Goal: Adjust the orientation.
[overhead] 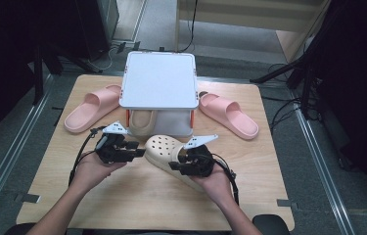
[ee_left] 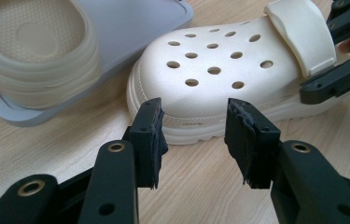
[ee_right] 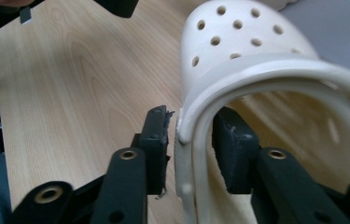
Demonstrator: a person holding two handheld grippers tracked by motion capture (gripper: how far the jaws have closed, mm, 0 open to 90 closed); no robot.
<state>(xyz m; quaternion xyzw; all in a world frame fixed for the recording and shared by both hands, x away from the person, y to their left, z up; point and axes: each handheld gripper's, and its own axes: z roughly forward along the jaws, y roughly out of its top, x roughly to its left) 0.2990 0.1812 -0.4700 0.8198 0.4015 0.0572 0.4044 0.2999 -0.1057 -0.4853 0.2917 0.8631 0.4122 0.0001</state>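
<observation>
Item, cream clog (overhead: 164, 152), at table (overhead: 122, 196) centre, toe toward eleven o'clock: your right gripper (ee_right: 189, 135) straddles its sidewall loosely, pads barely touching, your left gripper (ee_left: 193, 135) gapes empty at the toe, so lifting now likely lets it slip.

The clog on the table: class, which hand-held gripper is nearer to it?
Right. The right hand-held gripper straddles the clog's side wall at the heel opening. The left hand-held gripper stands open just off the toe, not touching.
</observation>
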